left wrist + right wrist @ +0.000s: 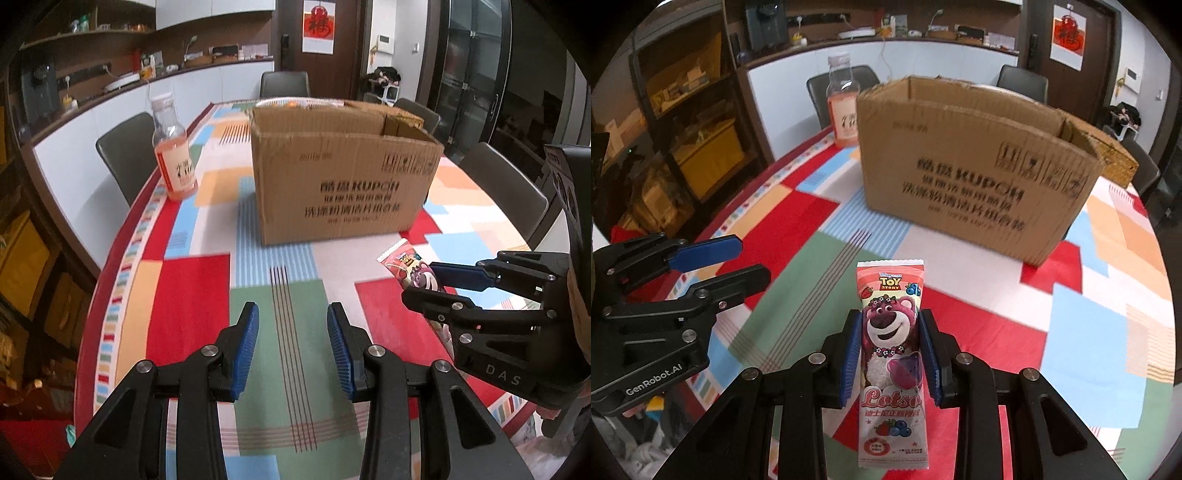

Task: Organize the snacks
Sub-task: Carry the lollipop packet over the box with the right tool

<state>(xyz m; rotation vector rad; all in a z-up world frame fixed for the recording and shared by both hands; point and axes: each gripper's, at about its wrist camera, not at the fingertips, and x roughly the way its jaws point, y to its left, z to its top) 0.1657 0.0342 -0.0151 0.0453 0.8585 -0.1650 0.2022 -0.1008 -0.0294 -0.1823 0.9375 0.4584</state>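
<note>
Snack packet point(892, 343) sits clamped btwn the blue pads point(849, 354) of the right gripper point(891, 354), jaws drawn in narrow against both long edges of the wrapper. Packet is a tall slim sachet, pink and white, w/ a pink bear printed on it, "TOY STORY" near the top, "Lotso" lower down, berries at the bottom; its crimped top edge pokes out past the fingertips, held up off the tablecloth point(820, 280). In the left wrist view the same packet shows only partly, its top end sticking out beyond the right gripper's fingers.

Left gripper point(292, 347) holds nothing: jaws part open, a moderate gap w/ only cloth visible btwn the ribbed blue pads. It hangs just beside the right one, to its left, not touching.

Beyond both, a cardboard box point(964, 166) w/ open top stands on the table, dark print on its near side. Bottle point(173, 147) of pinkish drink stands left of the box, near the table edge. Chairs point(125, 155) ring the table; counter point(192, 79) runs behind.
</note>
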